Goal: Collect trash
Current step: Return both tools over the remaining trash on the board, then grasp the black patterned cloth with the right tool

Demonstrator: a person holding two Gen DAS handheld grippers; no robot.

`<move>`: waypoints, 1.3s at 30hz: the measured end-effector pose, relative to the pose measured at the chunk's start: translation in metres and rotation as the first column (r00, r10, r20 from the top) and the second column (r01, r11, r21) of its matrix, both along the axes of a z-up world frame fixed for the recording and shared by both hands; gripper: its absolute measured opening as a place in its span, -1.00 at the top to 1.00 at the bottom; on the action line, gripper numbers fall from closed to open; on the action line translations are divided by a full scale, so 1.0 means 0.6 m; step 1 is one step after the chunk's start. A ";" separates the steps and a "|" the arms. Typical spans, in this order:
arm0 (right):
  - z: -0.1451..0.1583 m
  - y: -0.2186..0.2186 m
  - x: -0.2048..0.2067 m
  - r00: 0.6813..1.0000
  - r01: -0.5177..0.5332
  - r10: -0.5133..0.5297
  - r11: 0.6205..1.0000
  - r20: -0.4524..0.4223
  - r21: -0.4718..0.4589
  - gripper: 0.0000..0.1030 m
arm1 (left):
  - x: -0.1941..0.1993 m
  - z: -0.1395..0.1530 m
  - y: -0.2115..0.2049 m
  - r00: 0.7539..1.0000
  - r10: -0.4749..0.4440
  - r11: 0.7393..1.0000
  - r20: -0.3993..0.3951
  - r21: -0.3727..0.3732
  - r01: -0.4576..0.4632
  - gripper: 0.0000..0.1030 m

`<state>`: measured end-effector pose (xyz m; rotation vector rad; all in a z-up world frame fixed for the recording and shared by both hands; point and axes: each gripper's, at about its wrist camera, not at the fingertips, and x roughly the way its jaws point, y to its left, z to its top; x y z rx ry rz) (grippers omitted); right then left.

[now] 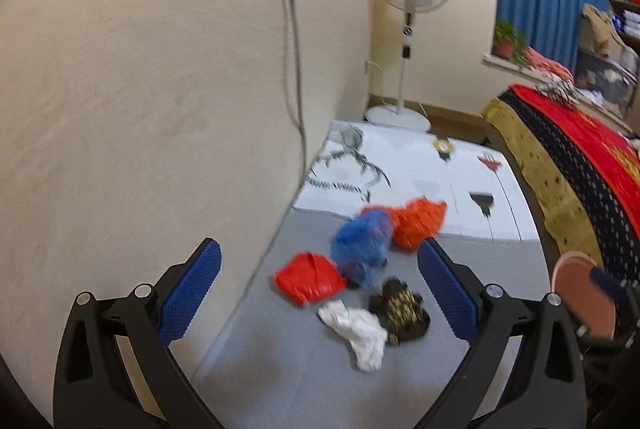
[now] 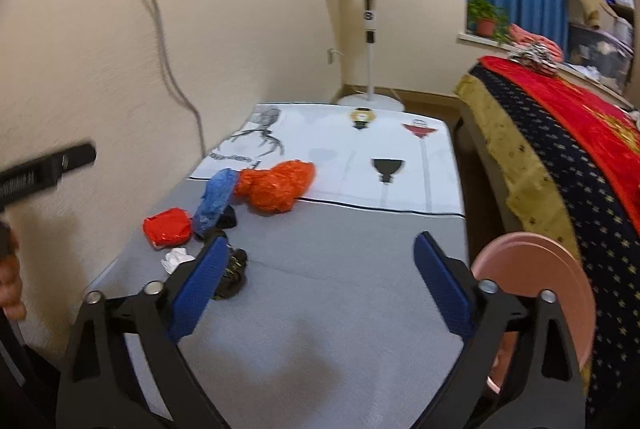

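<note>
Both the left gripper [image 1: 320, 281] and right gripper [image 2: 320, 277] hang with fingers spread, pinching nothing. The trash [image 2: 208, 225], a cluster of red, blue, orange, white and dark crumpled pieces, lies along the table's [image 2: 340, 309] left edge, beside the wall.

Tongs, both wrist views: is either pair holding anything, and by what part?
Nothing is held. The left tongs and right tongs both stand open and empty above the trash.

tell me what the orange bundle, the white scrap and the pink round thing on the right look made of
Orange bundle: thin plastic film, probably a bag; crinkled and glossy.
White scrap: looks like tissue or soft paper; matte and crumpled, though blur leaves cloth possible.
Pink round thing: apparently rigid plastic, smooth with a raised rim.
</note>
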<state>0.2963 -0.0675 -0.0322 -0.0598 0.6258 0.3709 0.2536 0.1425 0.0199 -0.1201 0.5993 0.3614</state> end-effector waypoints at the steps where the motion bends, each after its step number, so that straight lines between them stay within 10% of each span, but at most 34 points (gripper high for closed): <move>1: -0.004 0.011 0.004 1.000 -0.019 0.019 1.000 0.005 -0.004 -0.61 | 0.004 0.003 0.004 1.000 0.006 1.000 0.011 0.009 -0.007 -0.85; 8: -0.067 0.099 0.024 0.985 -0.170 0.170 0.985 -0.008 -0.027 -0.09 | 0.026 -0.009 0.031 0.999 0.050 0.999 0.017 0.000 -0.050 -0.85; 22: -0.151 0.194 0.048 0.967 -0.250 0.247 0.967 -0.059 -0.051 -0.08 | 0.031 -0.009 0.044 0.998 0.050 0.999 0.025 0.010 -0.050 -0.85; 27: -0.171 0.208 0.058 0.962 -0.264 0.258 0.962 -0.090 -0.064 0.33 | 0.033 -0.013 0.051 0.998 0.055 0.999 0.016 0.002 -0.055 -0.85; 32: -0.166 0.208 0.052 0.961 -0.272 0.268 0.960 -0.070 -0.059 0.87 | 0.034 -0.016 0.053 0.998 0.054 0.999 0.015 -0.001 -0.054 -0.85; 39: -0.113 0.180 0.051 0.976 -0.220 0.220 0.975 -0.004 -0.040 0.89 | 0.027 -0.006 0.044 0.998 0.047 0.999 0.034 0.008 -0.047 -0.85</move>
